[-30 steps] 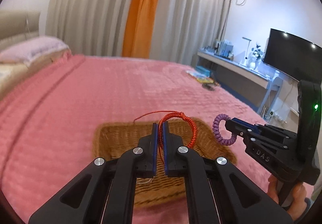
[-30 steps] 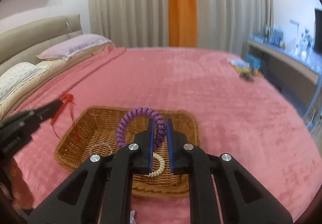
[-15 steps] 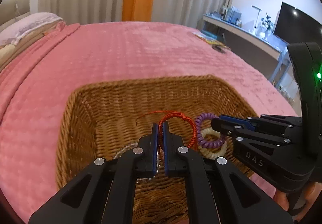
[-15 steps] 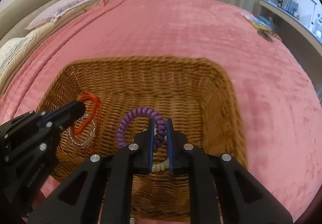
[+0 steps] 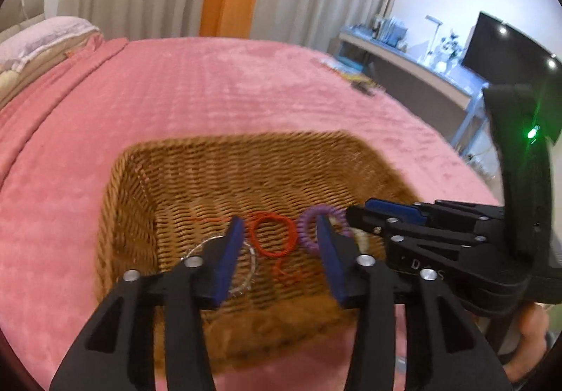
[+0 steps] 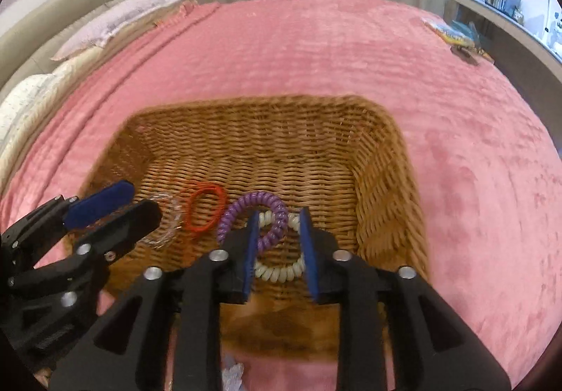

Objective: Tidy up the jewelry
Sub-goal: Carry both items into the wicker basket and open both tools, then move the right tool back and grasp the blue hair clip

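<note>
From my seat both fisheye views were evenly bright under soft indoor light, with black vignetted corners and bowed edges. Motion blur smeared the basket (image 5: 246, 159) rim, and glare washed the far desk (image 5: 414, 57).

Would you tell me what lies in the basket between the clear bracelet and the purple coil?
The red cord bracelet lies between the clear bracelet and purple coil, in the right wrist view.

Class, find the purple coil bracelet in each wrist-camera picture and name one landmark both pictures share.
Left wrist view: purple coil bracelet lies low and right of centre on the basket floor, right of the red cord bracelet.
Right wrist view: purple coil bracelet lies just below centre, overlapping the cream coil bracelet.
Shared landmark: the wicker basket.
</note>
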A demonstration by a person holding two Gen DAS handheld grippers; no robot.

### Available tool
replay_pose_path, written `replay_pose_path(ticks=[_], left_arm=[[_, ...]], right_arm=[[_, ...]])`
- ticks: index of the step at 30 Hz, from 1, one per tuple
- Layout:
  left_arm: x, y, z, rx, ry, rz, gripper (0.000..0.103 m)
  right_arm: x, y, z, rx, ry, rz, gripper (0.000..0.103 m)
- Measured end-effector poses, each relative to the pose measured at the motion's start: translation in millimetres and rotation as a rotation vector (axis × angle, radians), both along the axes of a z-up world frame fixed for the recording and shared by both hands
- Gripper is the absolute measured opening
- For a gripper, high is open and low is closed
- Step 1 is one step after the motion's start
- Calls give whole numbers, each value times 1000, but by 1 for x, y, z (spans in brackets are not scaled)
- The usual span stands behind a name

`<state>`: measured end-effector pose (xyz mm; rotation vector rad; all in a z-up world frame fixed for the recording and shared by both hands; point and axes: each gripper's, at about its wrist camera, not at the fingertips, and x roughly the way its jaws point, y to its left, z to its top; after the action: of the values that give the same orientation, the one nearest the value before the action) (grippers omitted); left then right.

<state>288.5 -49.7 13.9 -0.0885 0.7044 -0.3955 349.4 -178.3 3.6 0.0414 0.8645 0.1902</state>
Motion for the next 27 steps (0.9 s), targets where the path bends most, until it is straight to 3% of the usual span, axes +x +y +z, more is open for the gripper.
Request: replay_pose_path(ticks=[2, 8, 13, 20, 27], left_arm=[[-17, 3, 15, -14, -39, -9, 44], [-80, 16, 64, -28, -155, -17, 48], [-133, 28, 87, -30, -224, -14, 49], [-173, 37, 66, -17, -208, 18, 49], [-160, 51, 1, -38, -60, 74, 49]], right_arm=[[-15, -3, 14, 11, -36, 6, 44], [-76, -9, 61, 9, -172, 22, 45], [-124, -14, 79, 31, -244, 36, 45], [-171, -18, 51, 33, -283, 34, 45], [-169, -26, -6, 60, -209, 16, 45]])
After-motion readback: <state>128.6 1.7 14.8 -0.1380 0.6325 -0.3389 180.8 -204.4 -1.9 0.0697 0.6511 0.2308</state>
